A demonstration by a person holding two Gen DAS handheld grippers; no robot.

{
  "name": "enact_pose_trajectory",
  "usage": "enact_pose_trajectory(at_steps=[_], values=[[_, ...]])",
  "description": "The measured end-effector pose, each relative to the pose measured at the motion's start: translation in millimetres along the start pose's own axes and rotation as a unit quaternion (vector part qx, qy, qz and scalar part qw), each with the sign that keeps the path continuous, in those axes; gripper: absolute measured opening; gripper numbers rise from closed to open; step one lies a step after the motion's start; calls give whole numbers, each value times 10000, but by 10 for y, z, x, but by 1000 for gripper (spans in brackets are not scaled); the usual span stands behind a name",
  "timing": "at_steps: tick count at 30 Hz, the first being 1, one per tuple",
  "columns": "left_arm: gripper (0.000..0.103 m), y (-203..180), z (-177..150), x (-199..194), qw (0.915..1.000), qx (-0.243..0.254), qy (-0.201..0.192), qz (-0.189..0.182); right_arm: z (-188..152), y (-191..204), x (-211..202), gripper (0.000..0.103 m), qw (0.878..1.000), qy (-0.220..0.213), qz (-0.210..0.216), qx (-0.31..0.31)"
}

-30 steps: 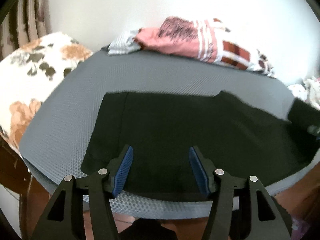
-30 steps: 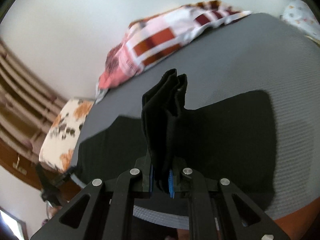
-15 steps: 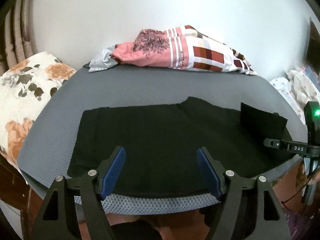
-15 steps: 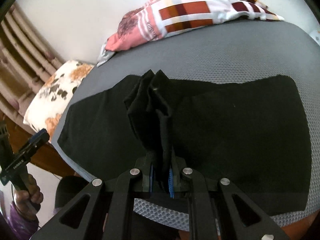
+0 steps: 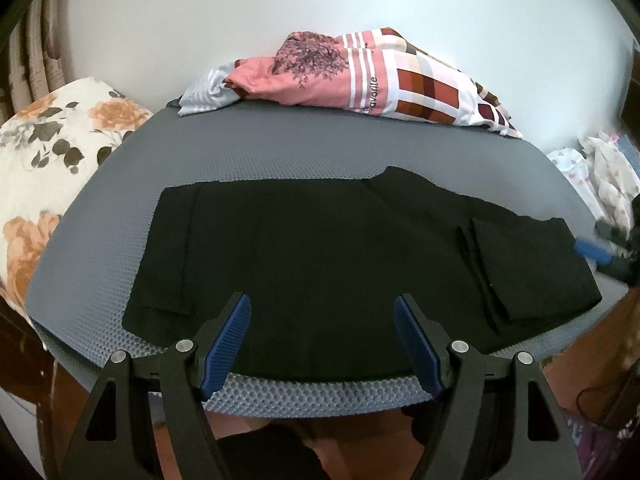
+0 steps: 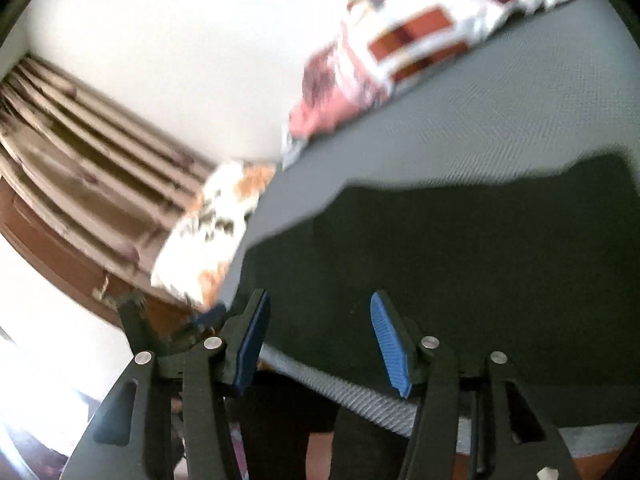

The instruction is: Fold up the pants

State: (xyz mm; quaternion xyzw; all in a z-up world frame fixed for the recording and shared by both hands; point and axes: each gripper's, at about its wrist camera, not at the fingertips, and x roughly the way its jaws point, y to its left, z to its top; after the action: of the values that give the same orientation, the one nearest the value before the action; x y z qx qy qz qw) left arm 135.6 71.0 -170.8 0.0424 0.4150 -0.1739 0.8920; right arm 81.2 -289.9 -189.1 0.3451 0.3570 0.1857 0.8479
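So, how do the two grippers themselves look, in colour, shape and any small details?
Both look alike. The left gripper and the right gripper have black angular frames with triangular cut-outs and round silver pins at the joints. Each has two long black fingers lined with blue ribbed pads. No cables or sleeves are visible. In the left view, the right gripper shows only as a blurred blue and black shape.

i count one pair of black pants (image 5: 320,256) on one grey bench (image 5: 280,148). i have two tongs: the left tongs (image 5: 322,338) and the right tongs (image 6: 320,344), each with two blue pads, four in all. along the far edge i count one pink and checked cloth (image 5: 360,76). to the left there is one floral cushion (image 5: 52,148), and one curtain (image 6: 80,168).
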Motion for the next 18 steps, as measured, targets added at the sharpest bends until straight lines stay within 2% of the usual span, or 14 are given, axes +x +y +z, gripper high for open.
enact_pose_trajectory(at_steps=[3,5,6,9,12,15,18], values=[[74,-50,1,-14,9999,70,-39,-119,116,-58,-296,51,9963,-307,-712,-368],[74,-92,-1,-15,9997,111,-30,-201,147,-145,-391,44,9903,-319,-1246,-536],[74,-105,-6,-13,9996,108,-11,-265,142,-196,-408,42,9890,-289,-1345,-548],[74,-135,-16,19,9994,86,79,-334,79,-329,-360,39,9877,-195,-1471,-494],[74,-94,-9,-1,9998,5,64,-206,-18,-445,-195,38,9872,-7,-1522,-483],[74,131,41,-91,9996,-271,-20,-34,-130,-495,20,37,9825,410,-1710,-610],[75,473,95,-180,9979,-546,-58,350,-156,-356,52,37,9807,343,-1736,-832]])
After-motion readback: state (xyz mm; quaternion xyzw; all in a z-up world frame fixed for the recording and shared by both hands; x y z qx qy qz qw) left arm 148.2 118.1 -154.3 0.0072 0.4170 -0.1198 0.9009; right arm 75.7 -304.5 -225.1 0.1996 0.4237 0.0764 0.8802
